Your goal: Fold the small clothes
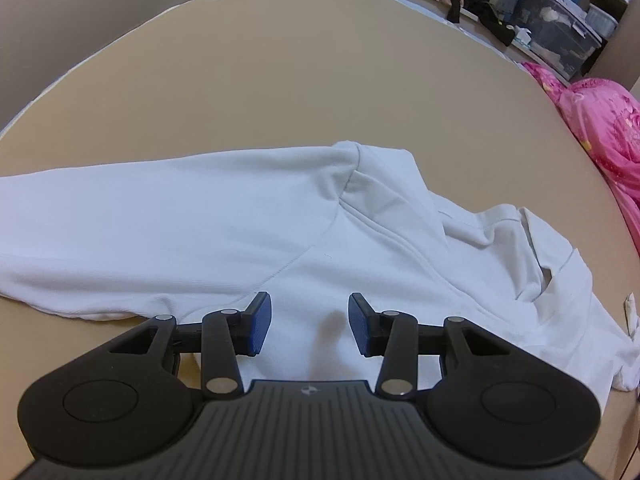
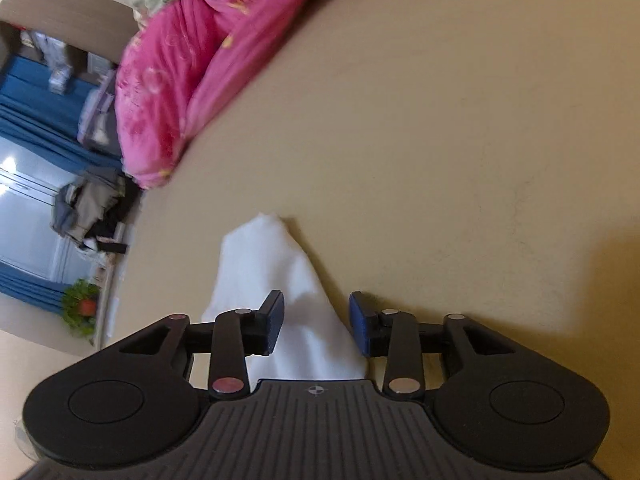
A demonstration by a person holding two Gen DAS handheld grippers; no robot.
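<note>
A white long-sleeved hooded top (image 1: 224,232) lies spread on the tan surface (image 1: 280,80) in the left wrist view, one sleeve stretched to the left and the hood bunched to the right. My left gripper (image 1: 310,326) is open just above the top's body, nothing between its blue pads. In the right wrist view a white pointed piece of the garment (image 2: 280,280) lies on the surface and runs between the open fingers of my right gripper (image 2: 316,324). The pads stand apart from the cloth on both sides.
A pink quilt (image 1: 600,128) is heaped at the right edge of the surface; it also shows in the right wrist view (image 2: 180,72). Storage boxes (image 1: 560,24) and piled clothes stand beyond the far edge. Blue curtains (image 2: 36,120) and a plant (image 2: 80,308) are at the left.
</note>
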